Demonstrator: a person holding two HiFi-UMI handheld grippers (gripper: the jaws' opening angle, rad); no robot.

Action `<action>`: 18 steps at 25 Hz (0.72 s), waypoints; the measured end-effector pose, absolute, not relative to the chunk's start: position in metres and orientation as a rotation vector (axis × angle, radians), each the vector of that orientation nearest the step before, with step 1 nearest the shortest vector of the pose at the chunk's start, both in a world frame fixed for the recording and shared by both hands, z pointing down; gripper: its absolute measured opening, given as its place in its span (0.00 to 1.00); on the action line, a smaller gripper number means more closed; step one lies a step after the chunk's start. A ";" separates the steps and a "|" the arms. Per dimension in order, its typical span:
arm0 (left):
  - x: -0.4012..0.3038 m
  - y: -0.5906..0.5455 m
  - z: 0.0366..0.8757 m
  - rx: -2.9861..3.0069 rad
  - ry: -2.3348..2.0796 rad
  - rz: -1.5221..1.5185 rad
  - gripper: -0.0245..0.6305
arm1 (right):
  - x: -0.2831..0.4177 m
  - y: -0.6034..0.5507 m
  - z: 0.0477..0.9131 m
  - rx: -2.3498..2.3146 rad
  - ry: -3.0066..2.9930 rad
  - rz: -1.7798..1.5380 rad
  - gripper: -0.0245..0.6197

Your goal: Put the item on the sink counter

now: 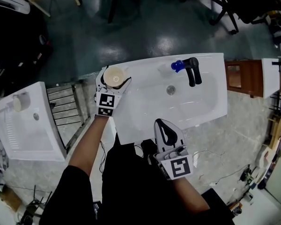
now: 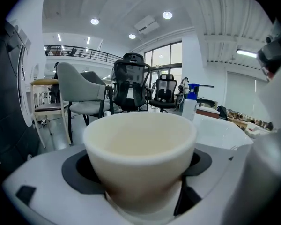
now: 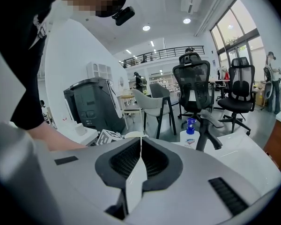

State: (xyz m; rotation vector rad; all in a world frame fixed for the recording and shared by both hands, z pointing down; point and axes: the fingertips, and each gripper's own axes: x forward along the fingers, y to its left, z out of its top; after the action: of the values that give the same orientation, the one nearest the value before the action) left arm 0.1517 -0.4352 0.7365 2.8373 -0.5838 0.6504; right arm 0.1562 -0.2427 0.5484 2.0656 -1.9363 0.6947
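Your left tongs (image 1: 115,79) grip the cream cup (image 1: 114,74) at the upper-left corner of the white sink desk (image 1: 210,97), left of centre in the head view. Your right tongs (image 1: 162,124) sit pressed together with nothing between them, at the desk's near edge, lower centre

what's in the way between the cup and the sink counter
Nothing visible. The left gripper holds the cup right at the sink counter's bare left corner; the faucet and soap bottle stand further right, and the shut right gripper is at the front edge.
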 end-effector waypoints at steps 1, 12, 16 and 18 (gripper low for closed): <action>0.149 -0.435 0.740 2.825 -0.572 0.670 0.72 | 0.155 -0.244 0.546 2.083 -1.947 0.669 0.09; 0.146 -0.430 0.747 2.785 -0.521 0.745 0.72 | 0.140 -0.240 0.542 2.015 -1.956 0.709 0.09; 0.144 -0.429 0.745 2.797 -0.526 0.738 0.72 | 0.140 -0.239 0.540 2.013 -1.968 0.711 0.09; 0.144 -0.428 0.745 2.802 -0.529 0.737 0.72 | 0.140 -0.238 0.541 2.009 -1.968 0.706 0.09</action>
State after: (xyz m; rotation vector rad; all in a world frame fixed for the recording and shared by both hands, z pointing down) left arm 0.1438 -0.4279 0.7445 2.8016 -0.5285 0.7371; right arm 0.1403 -0.2380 0.5407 2.0085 -1.9678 0.7062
